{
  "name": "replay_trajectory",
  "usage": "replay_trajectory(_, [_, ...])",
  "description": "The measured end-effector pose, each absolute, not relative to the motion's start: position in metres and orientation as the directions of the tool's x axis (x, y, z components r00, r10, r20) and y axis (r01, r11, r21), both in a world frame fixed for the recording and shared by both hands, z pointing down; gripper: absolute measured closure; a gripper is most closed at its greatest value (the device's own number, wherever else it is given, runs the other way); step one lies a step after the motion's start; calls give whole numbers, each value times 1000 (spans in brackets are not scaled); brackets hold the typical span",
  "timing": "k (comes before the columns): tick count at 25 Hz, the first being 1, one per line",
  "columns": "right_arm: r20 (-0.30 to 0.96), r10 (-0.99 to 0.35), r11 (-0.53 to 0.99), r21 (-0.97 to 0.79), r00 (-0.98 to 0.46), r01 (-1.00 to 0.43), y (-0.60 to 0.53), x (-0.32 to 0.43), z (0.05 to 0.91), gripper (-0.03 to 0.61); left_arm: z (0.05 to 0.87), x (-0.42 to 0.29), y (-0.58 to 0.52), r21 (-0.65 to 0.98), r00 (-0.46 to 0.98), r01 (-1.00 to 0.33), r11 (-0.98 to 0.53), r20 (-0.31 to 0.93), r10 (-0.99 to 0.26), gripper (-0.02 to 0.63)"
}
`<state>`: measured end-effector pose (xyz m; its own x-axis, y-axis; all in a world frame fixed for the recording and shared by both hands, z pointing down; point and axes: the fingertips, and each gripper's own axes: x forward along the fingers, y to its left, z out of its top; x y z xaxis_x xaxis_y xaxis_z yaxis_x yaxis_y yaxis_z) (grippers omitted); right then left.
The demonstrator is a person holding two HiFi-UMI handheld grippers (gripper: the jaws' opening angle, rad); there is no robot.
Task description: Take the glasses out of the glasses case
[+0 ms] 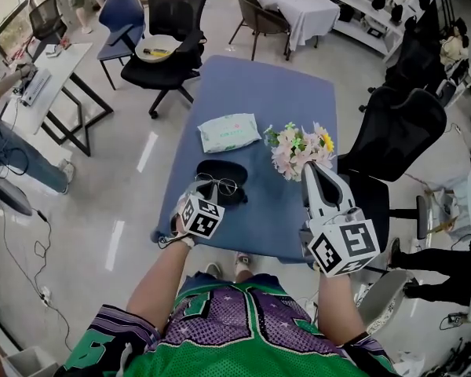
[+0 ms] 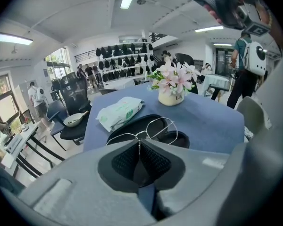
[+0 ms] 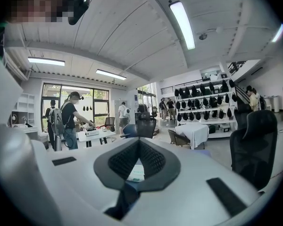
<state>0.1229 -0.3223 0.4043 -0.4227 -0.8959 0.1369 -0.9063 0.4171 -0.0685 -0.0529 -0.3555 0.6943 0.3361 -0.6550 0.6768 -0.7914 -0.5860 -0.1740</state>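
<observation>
On the blue table [image 1: 275,93] lies an open black glasses case [image 1: 239,171]. Thin wire-rimmed glasses [image 1: 220,184] hang just above it. My left gripper [image 1: 207,191] is shut on their frame. In the left gripper view the pads pinch the metal near the bridge of the glasses [image 2: 141,132], with the left gripper [image 2: 139,143] over the case [image 2: 127,128]. My right gripper [image 1: 314,168] is held up to the right, beside the flowers, jaws together and nothing in them. In its own view the right gripper [image 3: 139,144] points out level across the room.
A pot of pink and white flowers [image 1: 298,149] stands right of the case. A pack of tissues [image 1: 229,132] lies behind the case. Black office chairs stand at the table's far end [image 1: 169,22] and right side [image 1: 400,132]. The table's near edge runs just below my left gripper.
</observation>
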Motion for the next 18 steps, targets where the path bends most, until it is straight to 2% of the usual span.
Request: replay_trajectory(18, [82, -901, 421, -60, -425, -905, -290, 98, 379, 575, 612, -80, -346, -154, 398, -824, -545, 527, -751, 591])
